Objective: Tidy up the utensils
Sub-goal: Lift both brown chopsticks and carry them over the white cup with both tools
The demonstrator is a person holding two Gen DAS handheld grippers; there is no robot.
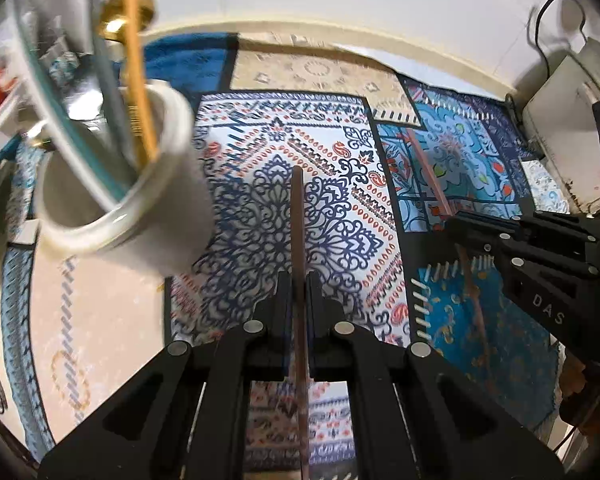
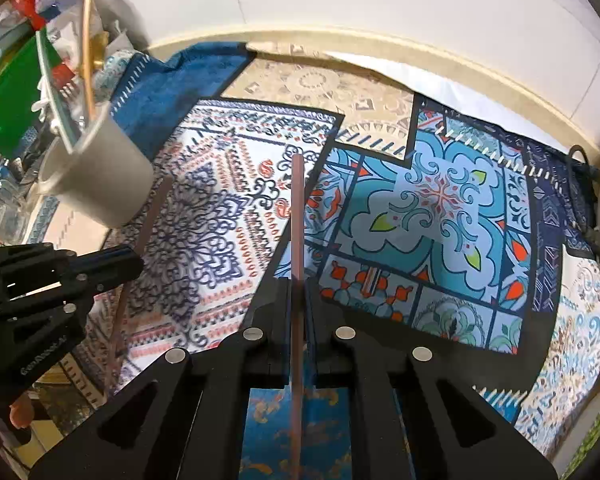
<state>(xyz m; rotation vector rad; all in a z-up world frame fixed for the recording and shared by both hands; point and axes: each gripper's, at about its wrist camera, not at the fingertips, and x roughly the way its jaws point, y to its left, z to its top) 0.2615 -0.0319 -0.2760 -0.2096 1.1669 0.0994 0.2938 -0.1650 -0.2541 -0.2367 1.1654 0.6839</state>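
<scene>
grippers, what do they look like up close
Both are matte black plastic. The left gripper and right gripper have angular linkage arms with cutouts, round silver pivot pins, and blue pads inside the fingers. White lettering marks the side of each body. No cables or sleeves show.

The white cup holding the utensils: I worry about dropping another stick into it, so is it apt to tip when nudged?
Possibly. The white cup already carries long utensils leaning far past its rim, so its load looks top-heavy. Its straight walls and broad base should resist a light touch. It stands on soft patterned cloth, which may make it wobble.
</scene>
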